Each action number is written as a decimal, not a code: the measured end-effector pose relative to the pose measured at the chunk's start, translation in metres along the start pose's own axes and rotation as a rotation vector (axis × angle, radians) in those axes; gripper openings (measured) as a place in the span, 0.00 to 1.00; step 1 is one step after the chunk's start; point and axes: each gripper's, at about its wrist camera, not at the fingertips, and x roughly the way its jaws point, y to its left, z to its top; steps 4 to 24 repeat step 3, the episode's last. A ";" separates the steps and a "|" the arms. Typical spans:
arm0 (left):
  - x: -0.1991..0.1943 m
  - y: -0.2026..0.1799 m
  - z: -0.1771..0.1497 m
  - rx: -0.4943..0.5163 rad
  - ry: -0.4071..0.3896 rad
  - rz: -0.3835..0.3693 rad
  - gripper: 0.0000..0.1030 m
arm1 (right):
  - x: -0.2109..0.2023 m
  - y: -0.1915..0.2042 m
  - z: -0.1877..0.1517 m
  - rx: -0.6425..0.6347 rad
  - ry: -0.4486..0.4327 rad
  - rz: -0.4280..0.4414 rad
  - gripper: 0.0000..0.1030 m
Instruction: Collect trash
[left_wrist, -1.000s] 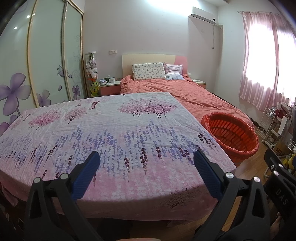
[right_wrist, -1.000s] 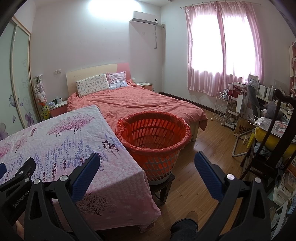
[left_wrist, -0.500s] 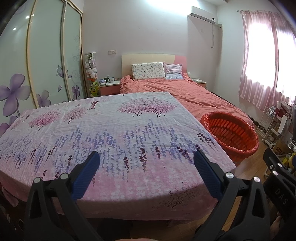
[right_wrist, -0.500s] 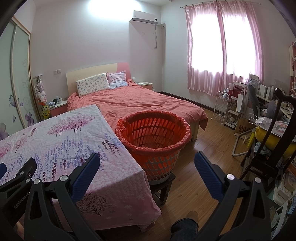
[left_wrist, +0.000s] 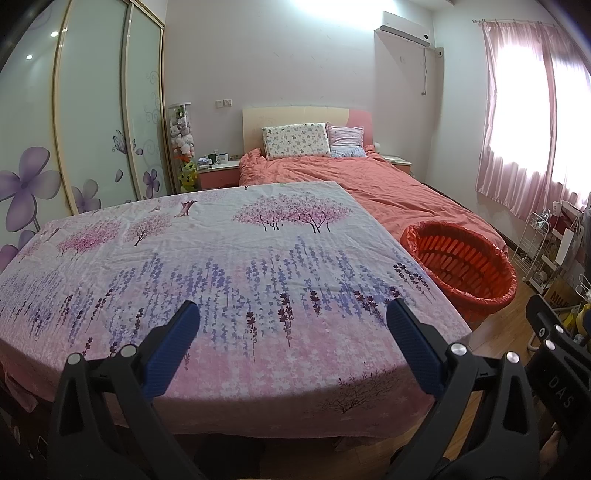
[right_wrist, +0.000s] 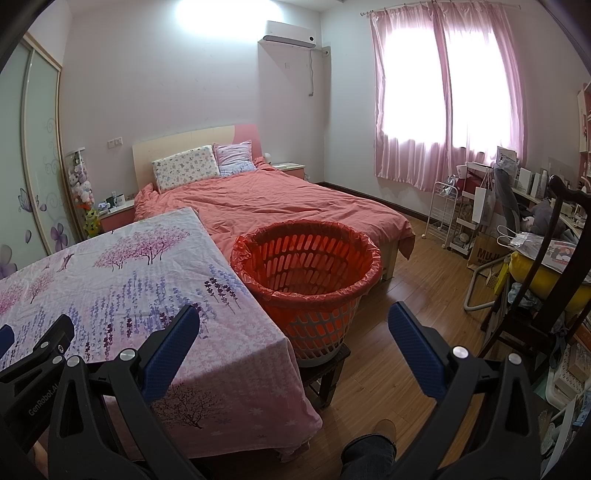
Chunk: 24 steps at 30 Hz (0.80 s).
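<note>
Nearest the cameras, left tongs (left_wrist: 291, 314) stand with blue pads wide apart and nothing between them, above the near edge of the table (left_wrist: 221, 266), which is draped in a cloth printed with pink trees and purple flower sprays. Right tongs (right_wrist: 293, 317) likewise spread apart and empty, held over the table's right corner and the wood floor (right_wrist: 406, 332). A shoe and trouser cuff (right_wrist: 373, 439) show at the bottom of the right view. Just beside the table's right edge: the basket (right_wrist: 306, 295), white slatted plastic lined with a red bag, sitting on a low dark stool (right_wrist: 328, 373); nothing visible inside it. No loose trash seen on the cloth. Beyond, a bed (right_wrist: 295, 203) with salmon cover and two pillows at the headboard. Pink curtains (right_wrist: 447, 96) on the right wall.
</note>
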 end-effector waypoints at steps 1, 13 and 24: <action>0.000 0.000 0.000 0.000 0.000 0.000 0.96 | 0.000 0.001 0.000 0.000 0.000 0.000 0.98; 0.000 0.000 0.000 0.000 0.000 0.000 0.96 | 0.000 0.000 0.000 0.000 0.000 0.000 0.98; 0.000 0.000 0.000 0.000 0.000 0.000 0.96 | 0.000 0.000 0.000 0.000 0.000 0.000 0.98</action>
